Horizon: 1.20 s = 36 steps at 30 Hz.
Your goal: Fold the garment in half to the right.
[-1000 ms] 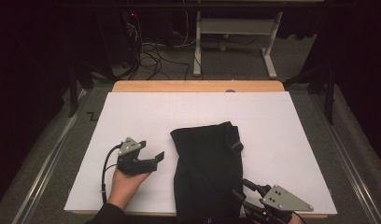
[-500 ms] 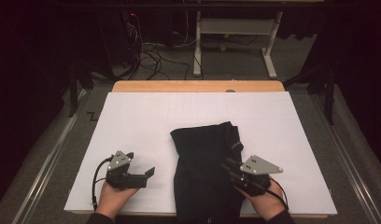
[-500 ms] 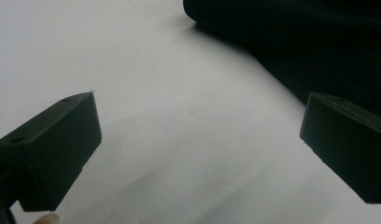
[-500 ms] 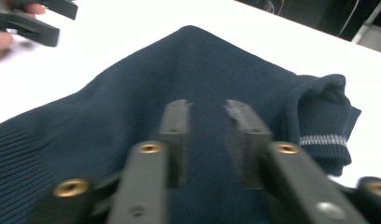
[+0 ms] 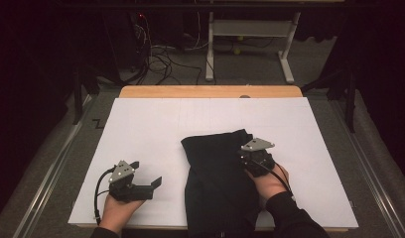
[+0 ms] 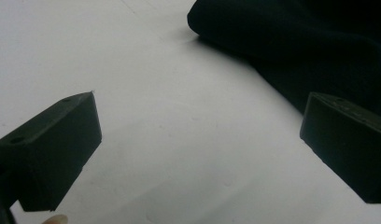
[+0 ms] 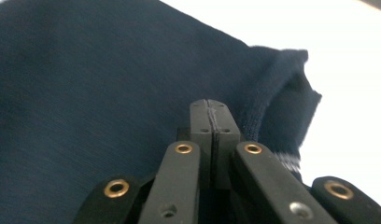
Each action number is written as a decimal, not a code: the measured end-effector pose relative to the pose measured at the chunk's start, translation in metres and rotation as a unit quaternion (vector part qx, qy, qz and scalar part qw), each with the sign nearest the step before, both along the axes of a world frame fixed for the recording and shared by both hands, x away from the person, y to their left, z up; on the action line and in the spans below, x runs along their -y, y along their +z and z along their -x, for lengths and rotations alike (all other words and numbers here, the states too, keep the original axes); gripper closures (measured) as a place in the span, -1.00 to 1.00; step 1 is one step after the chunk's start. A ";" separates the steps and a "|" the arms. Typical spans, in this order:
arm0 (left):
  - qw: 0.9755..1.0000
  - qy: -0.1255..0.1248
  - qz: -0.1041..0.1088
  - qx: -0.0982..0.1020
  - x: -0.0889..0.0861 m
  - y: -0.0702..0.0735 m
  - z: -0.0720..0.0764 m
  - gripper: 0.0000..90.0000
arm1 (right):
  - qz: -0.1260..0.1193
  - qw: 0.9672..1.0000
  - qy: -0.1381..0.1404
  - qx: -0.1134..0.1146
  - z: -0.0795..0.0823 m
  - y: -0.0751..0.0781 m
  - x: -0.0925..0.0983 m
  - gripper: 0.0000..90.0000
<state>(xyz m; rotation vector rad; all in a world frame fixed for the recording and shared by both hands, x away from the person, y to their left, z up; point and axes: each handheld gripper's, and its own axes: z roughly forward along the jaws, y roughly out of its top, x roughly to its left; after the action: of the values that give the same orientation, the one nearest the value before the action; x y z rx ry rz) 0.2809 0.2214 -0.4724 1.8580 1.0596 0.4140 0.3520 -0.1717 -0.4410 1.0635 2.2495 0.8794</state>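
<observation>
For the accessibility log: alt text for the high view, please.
A dark folded garment lies on a white table. The right gripper rests shut on its right edge; the left gripper, jaws open, sits on bare table beside it.

The room is dim and its edges fall to black, while the white surface (image 5: pixel 156 129) is brightly lit from above. Close-up views are soft, slightly blurred, with faint shadows.

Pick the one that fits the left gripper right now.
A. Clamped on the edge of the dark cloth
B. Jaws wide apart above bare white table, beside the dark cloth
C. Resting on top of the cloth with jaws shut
B: the left gripper has its jaws spread wide with bare white table between them, and the dark cloth lies off to one side.
</observation>
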 end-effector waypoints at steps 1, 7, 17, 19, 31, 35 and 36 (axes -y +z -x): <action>1.000 0.001 0.000 0.000 0.000 0.000 0.000 -1.00 | 0.000 1.000 -0.006 -0.003 0.000 -0.004 0.004 1.00; 1.000 0.002 0.003 0.003 -0.001 -0.001 0.000 -1.00 | -0.026 0.999 -0.019 -0.005 0.010 -0.018 0.032 1.00; 1.000 0.000 0.008 0.011 0.000 0.001 0.000 -1.00 | -0.145 0.987 -0.019 0.068 0.054 -0.014 0.089 0.23; 1.000 0.000 0.009 0.013 0.000 0.001 0.001 -1.00 | -0.169 0.982 -0.022 0.081 0.060 -0.016 0.105 -0.08; 0.999 0.012 0.025 0.025 -0.011 0.004 0.002 -1.00 | -0.199 0.971 -0.068 0.117 0.086 -0.021 0.157 -1.00; 0.999 0.013 0.025 0.025 -0.011 0.004 0.002 -1.00 | -0.200 0.969 -0.069 0.126 0.089 -0.019 0.157 -1.00; 0.999 0.013 0.024 0.025 -0.011 0.004 0.002 -1.00 | -0.201 0.969 -0.068 0.128 0.089 -0.019 0.156 -1.00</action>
<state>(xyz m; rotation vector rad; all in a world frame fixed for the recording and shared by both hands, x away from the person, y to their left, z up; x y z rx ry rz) 0.2794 0.2323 -0.4686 1.7840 1.0524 0.4439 0.2631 -0.3279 -0.4598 1.1808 1.8055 1.3647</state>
